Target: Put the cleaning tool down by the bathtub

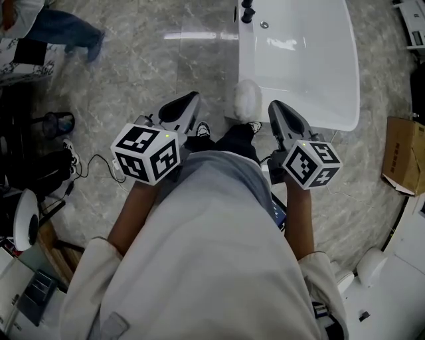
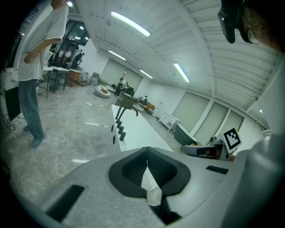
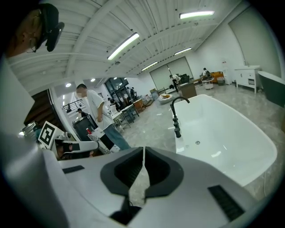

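Observation:
A white fluffy cleaning tool [image 1: 247, 99] lies on the marble floor against the near left corner of the white bathtub [image 1: 312, 60]; no gripper touches it. My left gripper [image 1: 192, 99] is held close to my body, left of the tool, with its jaws shut and nothing between them. My right gripper [image 1: 275, 107] hangs just right of the tool near the tub's rim, also shut and empty. In the left gripper view the left gripper [image 2: 147, 161] points past the tub [image 2: 136, 131]. In the right gripper view the right gripper [image 3: 143, 151] points toward the tub [image 3: 227, 142].
A black faucet [image 1: 247, 12] stands at the tub's far end. A person [image 1: 63, 30] stands at the far left. Cables and dark gear [image 1: 46, 159] lie on the floor at left. A cardboard box [image 1: 404, 156] sits at right.

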Demonstrator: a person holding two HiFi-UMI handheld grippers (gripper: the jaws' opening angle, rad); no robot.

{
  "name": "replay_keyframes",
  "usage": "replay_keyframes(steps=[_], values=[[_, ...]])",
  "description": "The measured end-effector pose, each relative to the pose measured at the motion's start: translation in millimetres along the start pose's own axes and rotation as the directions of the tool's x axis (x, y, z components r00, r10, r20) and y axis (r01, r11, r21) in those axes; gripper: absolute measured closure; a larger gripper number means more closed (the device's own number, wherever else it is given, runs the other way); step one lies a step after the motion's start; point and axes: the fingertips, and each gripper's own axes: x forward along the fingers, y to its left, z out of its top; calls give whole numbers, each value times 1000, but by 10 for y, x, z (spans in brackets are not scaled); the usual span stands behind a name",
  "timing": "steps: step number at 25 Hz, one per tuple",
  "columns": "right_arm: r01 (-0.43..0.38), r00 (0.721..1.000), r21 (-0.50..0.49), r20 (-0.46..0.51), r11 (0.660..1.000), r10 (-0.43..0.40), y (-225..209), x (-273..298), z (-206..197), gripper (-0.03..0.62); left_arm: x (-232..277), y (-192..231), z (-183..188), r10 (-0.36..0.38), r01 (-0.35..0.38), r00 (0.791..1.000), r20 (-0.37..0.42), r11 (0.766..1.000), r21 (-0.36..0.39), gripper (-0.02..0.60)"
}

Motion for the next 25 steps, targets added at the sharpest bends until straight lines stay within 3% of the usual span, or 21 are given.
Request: replay_keyframes(steps=[6, 25], values=[[12, 1000, -14, 24, 1000, -11, 58, -103, 74, 582, -78, -35, 8, -9, 9, 1000, 16, 1000, 17, 575], [33, 998, -68, -48, 997, -36, 162, -24, -23, 583, -102, 32, -12, -32, 32, 999, -2, 999, 17, 575]])
